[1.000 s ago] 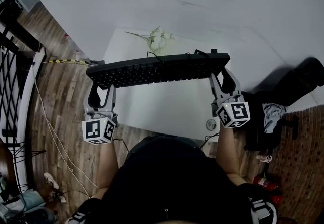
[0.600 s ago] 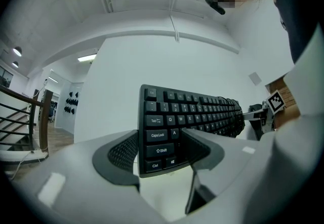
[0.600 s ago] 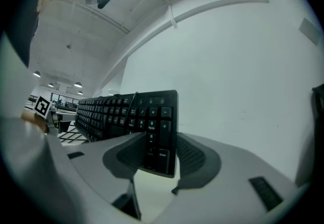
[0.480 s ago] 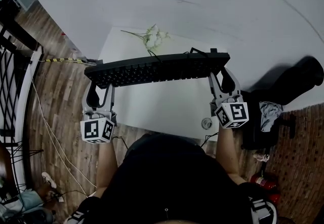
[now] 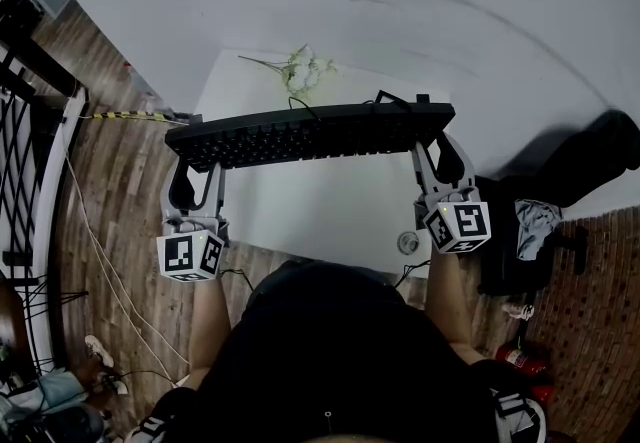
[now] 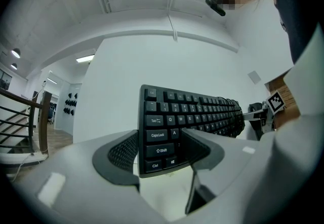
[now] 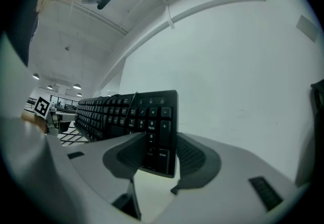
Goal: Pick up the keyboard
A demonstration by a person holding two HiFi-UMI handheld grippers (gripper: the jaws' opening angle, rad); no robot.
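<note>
The black keyboard (image 5: pixel 310 136) hangs level between the two grippers, with one short end in each. It sits ahead of the person's body and above the white worktop (image 5: pixel 320 216).

The left gripper (image 5: pixel 195 163) is clamped on the keyboard's left end. In the left gripper view (image 6: pixel 159 149), one ribbed pad lies against the underside. The other pad presses on the key face just beside the Caps Lock and Shift keys. The rest of the keyboard (image 6: pixel 202 109) runs away from this gripper toward the other one, whose marker cube shows at its far end.

The right gripper (image 5: pixel 432 143) is clamped the same way on the number-pad end. In the right gripper view (image 7: pixel 154 154), the end of the keyboard (image 7: pixel 111 112) stands between the two pads. One pad is on the keys by the Enter key and the other is on the back. The rows of keys stretch off to this gripper's left.

A thin black cable (image 5: pixel 392 101) loops up from the keyboard's far edge, beyond the right gripper. A sprig of pale flowers (image 5: pixel 303 74) lies on the worktop past the keyboard, roughly midway between the grippers and well apart from both. Wood-plank floor (image 5: pixel 120 191) shows outward of the left gripper.
</note>
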